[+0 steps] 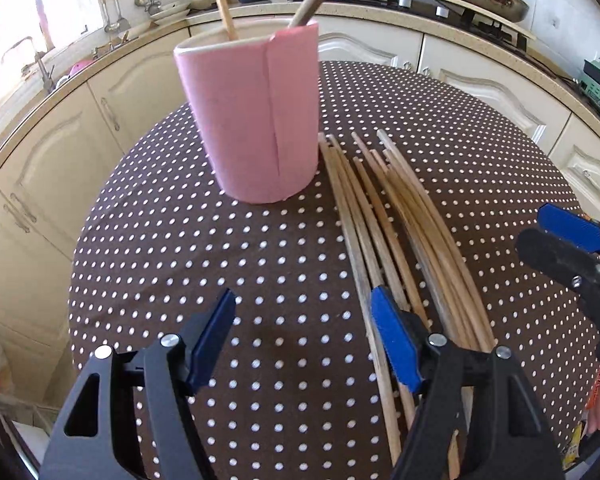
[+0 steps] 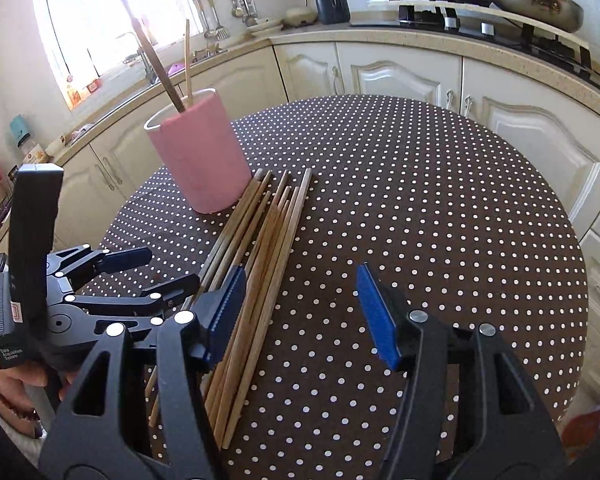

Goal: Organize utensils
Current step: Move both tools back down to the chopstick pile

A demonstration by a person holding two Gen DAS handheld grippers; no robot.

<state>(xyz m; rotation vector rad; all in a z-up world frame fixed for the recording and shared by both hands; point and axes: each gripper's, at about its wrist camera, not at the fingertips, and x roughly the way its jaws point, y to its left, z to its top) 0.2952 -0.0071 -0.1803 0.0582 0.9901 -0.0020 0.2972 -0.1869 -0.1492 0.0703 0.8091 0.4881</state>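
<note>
- Chopsticks (image 1: 384,216) of pale, worn wood lie in a loose fanned bundle on the table (image 1: 180,264), their far tips just beside the base of the pink holder (image 1: 252,120).
- That pink holder is a smooth, matte cylinder with a vertical seam and a pale inner rim; it stands upright, and two long wooden handles (image 1: 220,0) lean out of it.
- Covering the round table is a dark brown cloth with small white dots.
- Left gripper (image 1: 304,340): black angular arms, ribbed blue fingers (image 1: 396,344) standing apart, nothing clamped; one finger sits over the bundle's near end, well back from the holder.
- Right gripper (image 2: 300,312): same build, fingers (image 2: 380,320) apart and empty, straddling the bundle's outer edge and bare cloth, on the bundle's side away from the holder.
</note>
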